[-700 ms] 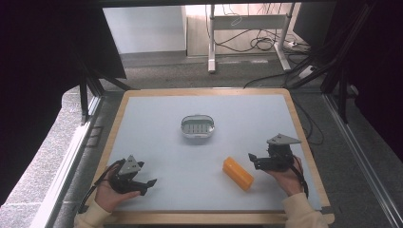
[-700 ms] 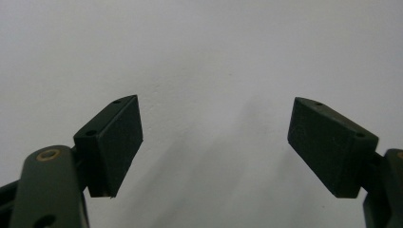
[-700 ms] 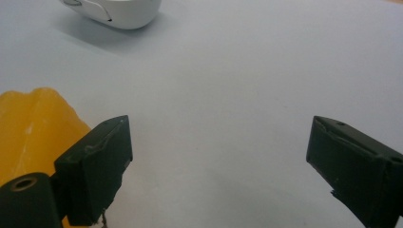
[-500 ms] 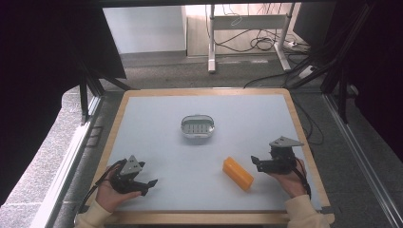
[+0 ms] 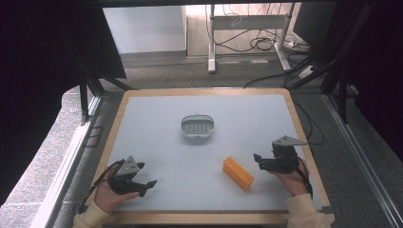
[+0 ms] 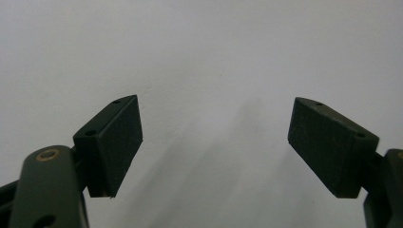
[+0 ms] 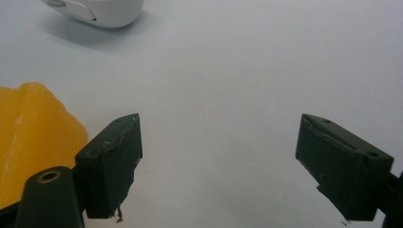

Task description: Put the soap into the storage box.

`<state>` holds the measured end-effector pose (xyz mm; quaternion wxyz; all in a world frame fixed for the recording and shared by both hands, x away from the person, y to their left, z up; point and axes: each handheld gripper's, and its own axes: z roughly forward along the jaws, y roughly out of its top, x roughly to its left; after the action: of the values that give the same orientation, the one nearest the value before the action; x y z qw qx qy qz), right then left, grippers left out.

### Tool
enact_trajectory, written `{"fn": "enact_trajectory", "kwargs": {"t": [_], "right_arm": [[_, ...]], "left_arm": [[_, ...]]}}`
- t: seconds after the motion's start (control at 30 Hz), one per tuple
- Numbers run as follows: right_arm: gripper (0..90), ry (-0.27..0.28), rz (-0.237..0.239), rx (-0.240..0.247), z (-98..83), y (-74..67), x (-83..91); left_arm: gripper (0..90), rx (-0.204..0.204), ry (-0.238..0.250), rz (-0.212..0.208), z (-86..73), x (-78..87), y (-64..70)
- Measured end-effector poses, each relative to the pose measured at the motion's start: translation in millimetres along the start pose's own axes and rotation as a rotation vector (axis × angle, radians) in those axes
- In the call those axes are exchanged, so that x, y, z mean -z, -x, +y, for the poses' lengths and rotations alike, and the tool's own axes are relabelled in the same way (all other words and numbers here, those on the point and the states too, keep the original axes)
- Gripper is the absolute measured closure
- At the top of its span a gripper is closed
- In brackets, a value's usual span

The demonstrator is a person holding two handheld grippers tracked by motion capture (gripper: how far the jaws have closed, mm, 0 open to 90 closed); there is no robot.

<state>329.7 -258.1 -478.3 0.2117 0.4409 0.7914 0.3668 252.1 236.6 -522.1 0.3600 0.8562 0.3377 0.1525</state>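
An orange block [image 5: 238, 173] lies flat on the pale table [image 5: 157, 142], right of centre near the front. A small oval dish [image 5: 197, 127] with a grey insert sits at the middle. My right gripper [image 5: 259, 161] rests at the right front, open, its jaws pointing left toward the block with a gap between. In the right gripper view the orange block [image 7: 28, 137] lies at the left beside my left fingertip [image 7: 114, 161], and the white dish [image 7: 102, 12] edge shows at the top. My left gripper [image 5: 148, 186] sits at the left front, open over bare table [image 6: 214, 71].
A wooden rim [image 5: 209, 91] frames the table. Beyond the far edge stand desk legs with cables [image 5: 259, 45] on the floor. Black frame struts [image 5: 85, 95] rise at both sides. A person's hands [image 5: 107, 197] hold the grippers at the front edge.
My right gripper has shifted slightly toward the front of the table. The left gripper, block and dish have stayed put.
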Motion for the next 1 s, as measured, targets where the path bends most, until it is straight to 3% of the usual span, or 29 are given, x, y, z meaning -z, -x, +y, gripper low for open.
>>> {"fn": "enact_trajectory", "kwargs": {"t": [0.43,0.7,0.73,1.0], "right_arm": [[16.4,-0.017,0.017,0.011,-1.5,-0.9,3.1],[16.1,0.014,0.035,-0.011,14.3,-4.0,15.0],[16.1,0.007,0.058,-0.01,18.1,-7.6,16.9],[16.2,-0.046,0.096,0.017,25.7,-15.2,17.5]], "left_arm": [[18.9,0.006,-0.008,0.007,-0.6,-2.6,0.8],[19.0,0.009,-0.01,0.011,-0.7,-2.1,1.0],[19.0,0.003,-0.009,0.013,-0.5,-1.4,0.8],[19.0,0.004,-0.007,0.011,-1.1,-1.4,0.4]]}}
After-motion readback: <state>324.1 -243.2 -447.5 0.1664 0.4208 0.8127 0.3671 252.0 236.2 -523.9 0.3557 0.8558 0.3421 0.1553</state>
